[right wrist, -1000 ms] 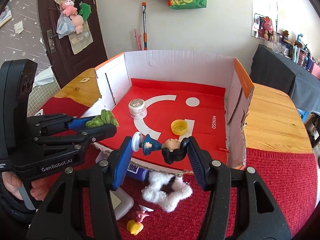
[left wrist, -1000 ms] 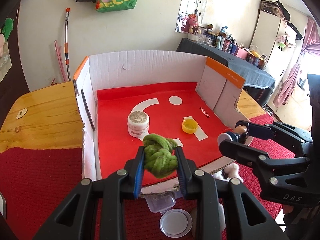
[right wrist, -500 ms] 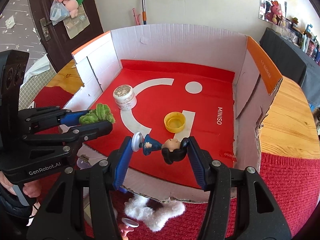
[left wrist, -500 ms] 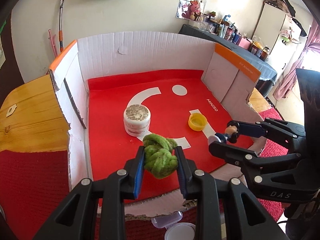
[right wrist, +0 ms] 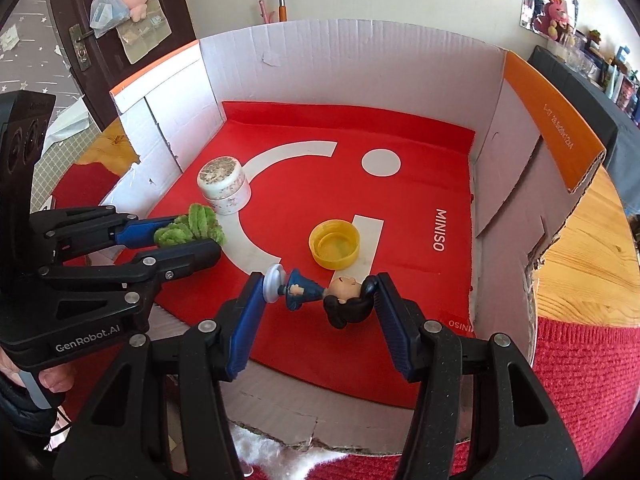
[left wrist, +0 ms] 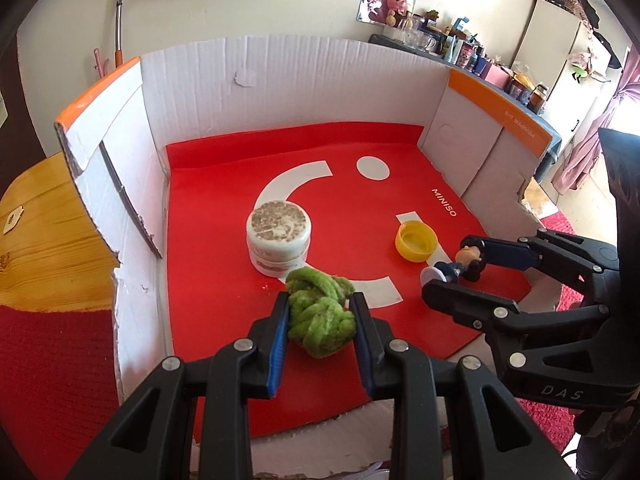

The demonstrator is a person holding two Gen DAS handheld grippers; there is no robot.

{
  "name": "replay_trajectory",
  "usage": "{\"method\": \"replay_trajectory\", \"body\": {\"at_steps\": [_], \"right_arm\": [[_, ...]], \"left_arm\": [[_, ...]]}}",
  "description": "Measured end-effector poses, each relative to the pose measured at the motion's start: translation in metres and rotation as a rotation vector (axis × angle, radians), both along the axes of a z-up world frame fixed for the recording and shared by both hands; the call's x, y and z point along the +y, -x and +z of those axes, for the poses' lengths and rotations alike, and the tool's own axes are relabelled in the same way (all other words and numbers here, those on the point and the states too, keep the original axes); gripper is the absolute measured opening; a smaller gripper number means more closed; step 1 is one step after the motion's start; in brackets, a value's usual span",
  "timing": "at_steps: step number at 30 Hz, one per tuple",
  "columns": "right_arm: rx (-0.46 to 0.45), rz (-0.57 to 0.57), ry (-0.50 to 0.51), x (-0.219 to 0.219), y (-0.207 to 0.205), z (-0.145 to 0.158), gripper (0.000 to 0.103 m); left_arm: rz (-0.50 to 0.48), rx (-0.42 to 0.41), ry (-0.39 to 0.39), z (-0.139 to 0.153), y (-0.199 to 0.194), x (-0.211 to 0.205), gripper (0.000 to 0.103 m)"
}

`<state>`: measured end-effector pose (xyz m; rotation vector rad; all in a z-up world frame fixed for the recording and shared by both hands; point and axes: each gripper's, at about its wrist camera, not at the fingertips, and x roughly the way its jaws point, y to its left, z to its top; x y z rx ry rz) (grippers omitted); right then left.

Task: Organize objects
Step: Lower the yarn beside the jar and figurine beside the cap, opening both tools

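My left gripper is shut on a green yarn knot and holds it over the front of the red-floored cardboard box. It also shows in the right wrist view, with the knot. My right gripper is shut on a small doll figurine, held sideways with its white base to the left, over the box's front right. It also shows in the left wrist view, with the figurine.
Inside the box a white round jar stands left of centre and a yellow cap lies open side up to the right. White fluff lies outside the front edge on a red cloth. Wooden tabletop flanks the box.
Both grippers moved forward over the box's front edge into the box, still holding the knot and the figurine. The loose items outside the front edge dropped out of view.
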<state>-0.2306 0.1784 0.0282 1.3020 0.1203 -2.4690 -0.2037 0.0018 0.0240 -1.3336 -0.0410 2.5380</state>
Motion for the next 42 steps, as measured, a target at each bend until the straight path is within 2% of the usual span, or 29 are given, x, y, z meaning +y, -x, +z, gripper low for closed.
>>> {"method": "replay_trajectory", "body": {"at_steps": [22,42], "right_arm": [[0.018,-0.024,-0.066,-0.003,0.015,-0.009,0.053],[0.024,-0.043,-0.057,0.0,0.018,-0.009,0.054]], "left_arm": [[0.025,0.011,0.01,-0.002,0.014,0.0,0.031],[0.033,0.015,0.009,-0.003,0.017,0.0,0.032]]}}
